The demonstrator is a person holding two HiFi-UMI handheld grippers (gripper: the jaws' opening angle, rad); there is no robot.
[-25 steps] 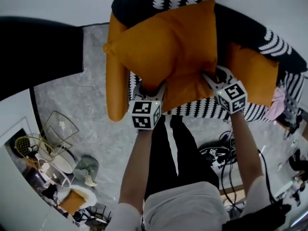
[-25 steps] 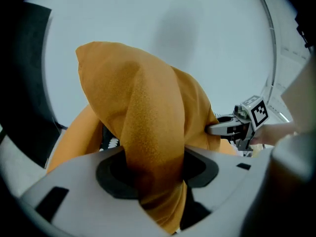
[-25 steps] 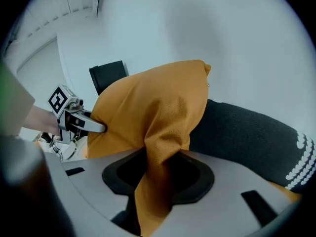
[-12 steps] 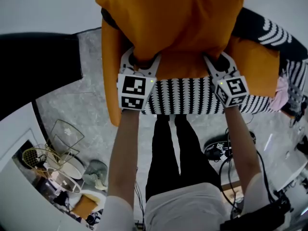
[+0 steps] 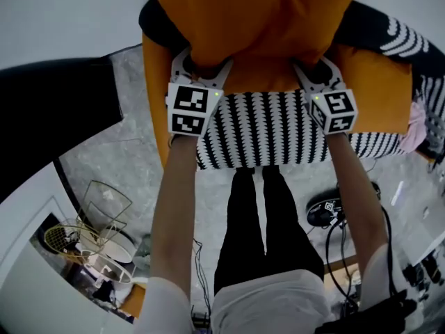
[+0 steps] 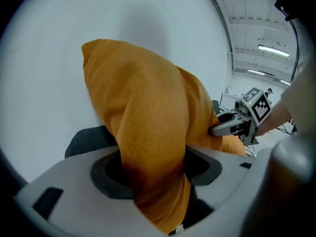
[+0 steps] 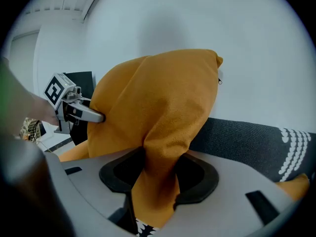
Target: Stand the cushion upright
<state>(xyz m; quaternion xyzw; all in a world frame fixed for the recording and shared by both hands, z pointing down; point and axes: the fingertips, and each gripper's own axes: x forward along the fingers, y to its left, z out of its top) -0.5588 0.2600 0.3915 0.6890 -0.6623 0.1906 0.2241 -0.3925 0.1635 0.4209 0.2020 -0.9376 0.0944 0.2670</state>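
The orange cushion [image 5: 250, 19] rises upright at the back of the sofa, against the white wall. My left gripper [image 5: 201, 65] grips its lower left corner and my right gripper [image 5: 311, 67] its lower right corner. In the left gripper view the cushion's fabric [image 6: 143, 122] fills the gap of the left gripper [image 6: 150, 169], touching both pads. The right gripper view shows a fold of the cushion [image 7: 158, 98] pinched in the right gripper [image 7: 158, 174]. Both pairs of jaws have just been opening a little, with the cloth still between them.
The sofa's seat [image 5: 264, 131] has a black-and-white pattern and its back [image 7: 247, 137] is dark. Other orange cushions lie at its left end [image 5: 154, 103] and right end [image 5: 379, 96]. Wire baskets [image 5: 97, 221] stand on the floor at left, cables [image 5: 327, 211] at right.
The cushion has gone from lying tilted over the seat to standing at the sofa's back. Both grippers moved forward with it, away from the person.
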